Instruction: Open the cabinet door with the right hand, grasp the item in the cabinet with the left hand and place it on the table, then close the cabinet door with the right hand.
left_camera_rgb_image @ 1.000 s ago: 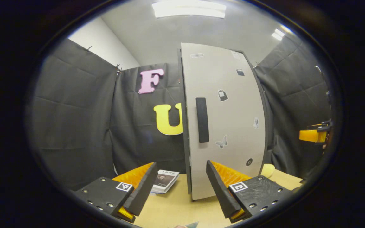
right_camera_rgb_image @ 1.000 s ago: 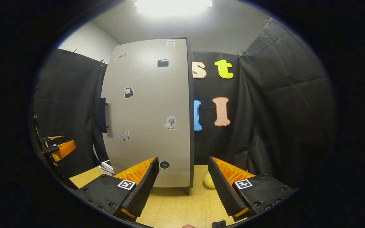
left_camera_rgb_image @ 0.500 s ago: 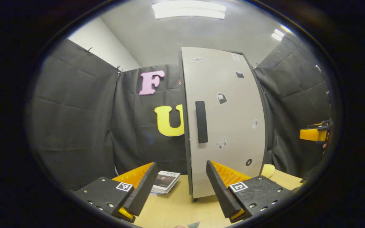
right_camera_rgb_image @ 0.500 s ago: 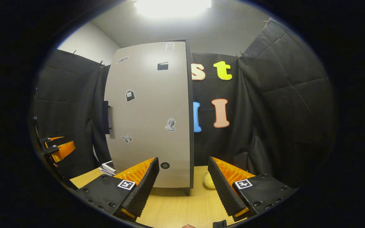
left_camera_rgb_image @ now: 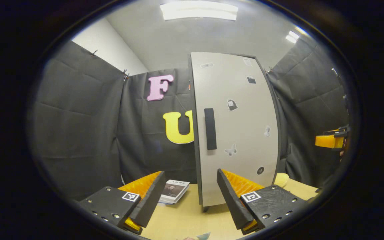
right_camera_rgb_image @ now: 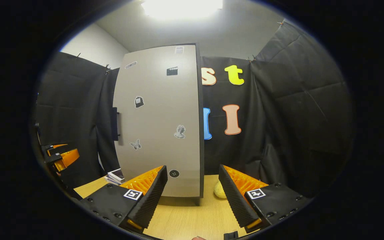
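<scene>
Both grippers have backed away from the closed cabinet door (left_camera_rgb_image: 235,130), jaws apart.

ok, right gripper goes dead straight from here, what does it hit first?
Probably the cabinet: the open right gripper points at the hinge-side edge of the closed door. Nothing shows between them above the bare table. The handle lies far left; depth is unclear.

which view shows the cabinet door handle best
The left gripper view: the door handle faces the camera there as a full upright dark bar on the closed cabinet door. In the right gripper view the handle appears side-on, a thin strip at the door's far edge.
</scene>
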### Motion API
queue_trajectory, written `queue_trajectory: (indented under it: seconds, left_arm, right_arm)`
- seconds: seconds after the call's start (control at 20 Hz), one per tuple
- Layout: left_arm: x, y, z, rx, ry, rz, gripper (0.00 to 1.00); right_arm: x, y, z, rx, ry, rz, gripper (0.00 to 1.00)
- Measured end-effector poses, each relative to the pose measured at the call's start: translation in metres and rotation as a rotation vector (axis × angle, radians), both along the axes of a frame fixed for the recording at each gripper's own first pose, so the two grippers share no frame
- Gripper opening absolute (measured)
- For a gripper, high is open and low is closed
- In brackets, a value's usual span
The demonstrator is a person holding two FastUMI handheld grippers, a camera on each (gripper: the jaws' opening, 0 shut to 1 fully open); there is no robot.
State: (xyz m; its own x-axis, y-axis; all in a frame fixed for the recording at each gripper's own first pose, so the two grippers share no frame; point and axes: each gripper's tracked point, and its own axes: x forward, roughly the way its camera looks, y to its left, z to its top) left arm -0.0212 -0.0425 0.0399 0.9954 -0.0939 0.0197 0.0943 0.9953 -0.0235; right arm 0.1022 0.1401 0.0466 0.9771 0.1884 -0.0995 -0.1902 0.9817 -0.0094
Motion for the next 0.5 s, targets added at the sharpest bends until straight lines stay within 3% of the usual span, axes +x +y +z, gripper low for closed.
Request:
queue_trajectory:
  seconds: [0.5]
  left_arm:
    - [0.0043, 0.0018, 0.0, -0.001, -0.006, -0.003, 0.95]
  right_arm:
    - [0.0028, 0.0011, 0.0014, 0.0, -0.002, -0.004, 0.98]
